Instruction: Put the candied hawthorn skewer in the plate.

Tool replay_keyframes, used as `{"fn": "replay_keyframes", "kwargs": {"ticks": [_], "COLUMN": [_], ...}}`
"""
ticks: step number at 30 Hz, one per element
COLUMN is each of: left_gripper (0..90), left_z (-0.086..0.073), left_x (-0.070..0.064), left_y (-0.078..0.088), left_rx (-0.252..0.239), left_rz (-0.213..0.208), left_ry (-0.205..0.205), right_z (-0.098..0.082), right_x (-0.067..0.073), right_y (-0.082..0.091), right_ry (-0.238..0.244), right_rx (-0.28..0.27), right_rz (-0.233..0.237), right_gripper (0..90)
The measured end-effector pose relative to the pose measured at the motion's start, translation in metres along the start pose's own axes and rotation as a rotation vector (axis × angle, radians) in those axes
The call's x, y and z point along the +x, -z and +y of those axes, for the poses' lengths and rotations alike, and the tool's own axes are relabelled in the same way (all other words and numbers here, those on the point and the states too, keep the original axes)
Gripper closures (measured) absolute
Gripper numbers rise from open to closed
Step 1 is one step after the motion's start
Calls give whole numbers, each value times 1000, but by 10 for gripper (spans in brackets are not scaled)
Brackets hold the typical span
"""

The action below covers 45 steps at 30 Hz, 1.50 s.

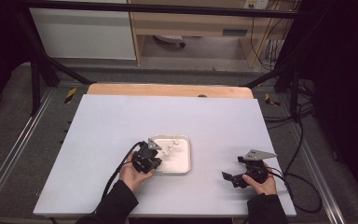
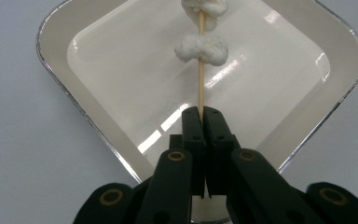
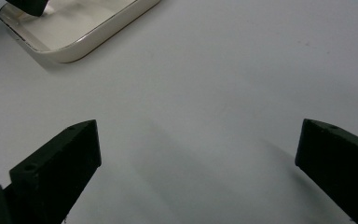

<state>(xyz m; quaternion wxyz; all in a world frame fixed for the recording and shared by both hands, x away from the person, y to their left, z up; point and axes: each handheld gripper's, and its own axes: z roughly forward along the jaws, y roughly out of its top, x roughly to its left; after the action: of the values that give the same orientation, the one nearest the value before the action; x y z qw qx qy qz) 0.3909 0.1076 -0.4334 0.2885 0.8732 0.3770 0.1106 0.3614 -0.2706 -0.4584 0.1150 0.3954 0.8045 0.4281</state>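
Note:
A thin wooden skewer [image 2: 201, 84] with white marshmallow-like lumps [image 2: 201, 48] threaded on it hangs over a white square tray [image 2: 121, 56]. My left gripper [image 2: 201, 112] is shut on the skewer's near end, its jaws pinched tight around the stick. In the high view the left gripper [image 1: 150, 151] sits at the tray's [image 1: 182, 165] left side, with the skewer [image 1: 168, 148] reaching across the tray. My right gripper [image 1: 230, 173] rests near the table's front right, and in its own view the right gripper [image 3: 198, 149] stands wide open over bare table.
The tray's corner [image 3: 70, 44] shows at the upper left of the right gripper view. The white table top [image 1: 121, 121] spreads around the tray. Cables [image 1: 116, 172] trail from both grippers towards the front edge. A wooden strip [image 1: 168, 90] runs along the far edge.

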Motion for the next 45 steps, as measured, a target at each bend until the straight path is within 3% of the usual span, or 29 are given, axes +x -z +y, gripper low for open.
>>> {"fn": "replay_keyframes", "kwargs": {"ticks": [11, 15, 19, 24, 32, 40, 45], "left_gripper": [872, 819, 715, 545, 287, 159, 140], "left_z": [1, 1, 0, -4, -16, -39, -61], "left_x": [-1, 1, 4, 9, 21, 41, 54], "left_y": [0, 5, 13, 24, 40, 57, 62], "left_rx": [4, -24, -59, -85, -91, -138, -151], "left_rz": [5, -10, -24, -18, -18, -3, 2], "left_ry": [-11, -12, -12, -45, -63, -17, 20], "right_z": [0, 0, 0, 0, 0, 0, 0], "right_x": [0, 0, 0, 1, 1, 1, 1], "right_y": [-1, -1, -1, -1, 0, 0, 0], "right_ry": [5, 4, 3, 0, -6, -11, -12], "right_rx": [4, 4, 3, 1, 3, 2, 4], "right_rz": [2, 2, 2, 3, 2, 3, 4], "right_gripper": [7, 7, 7, 7, 7, 7, 7]}}
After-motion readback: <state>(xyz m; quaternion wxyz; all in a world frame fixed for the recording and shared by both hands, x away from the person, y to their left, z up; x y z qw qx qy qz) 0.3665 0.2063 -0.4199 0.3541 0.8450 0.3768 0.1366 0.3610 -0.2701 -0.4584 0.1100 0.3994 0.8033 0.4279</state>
